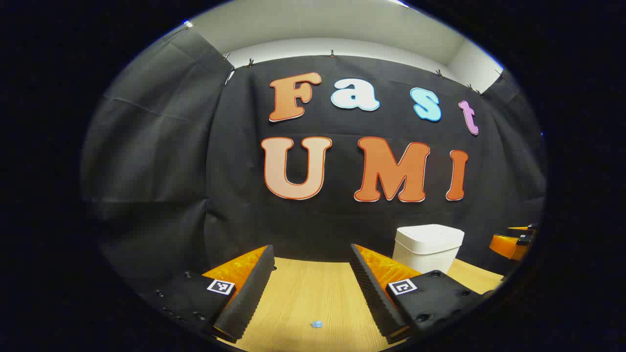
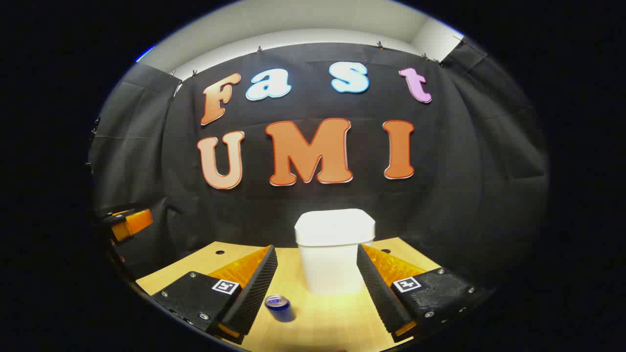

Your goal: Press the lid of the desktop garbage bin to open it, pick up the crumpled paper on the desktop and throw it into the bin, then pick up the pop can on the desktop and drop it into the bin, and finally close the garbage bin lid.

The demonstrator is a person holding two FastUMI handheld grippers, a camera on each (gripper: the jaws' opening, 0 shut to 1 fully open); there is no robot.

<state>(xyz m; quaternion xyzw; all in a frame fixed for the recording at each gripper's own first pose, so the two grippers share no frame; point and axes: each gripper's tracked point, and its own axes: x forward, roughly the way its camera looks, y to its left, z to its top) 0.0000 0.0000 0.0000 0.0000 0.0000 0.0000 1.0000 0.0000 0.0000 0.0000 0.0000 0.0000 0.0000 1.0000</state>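
With both my tongs wide and empty, the bin's lid looks like light, stiff plastic, best pressed squarely on top.

Straight ahead at my twelve o'clock the white garbage bin stands upright on the wooden surface, lid shut. The blue pop can stands upright nearer me, at eleven o'clock, apart from it.
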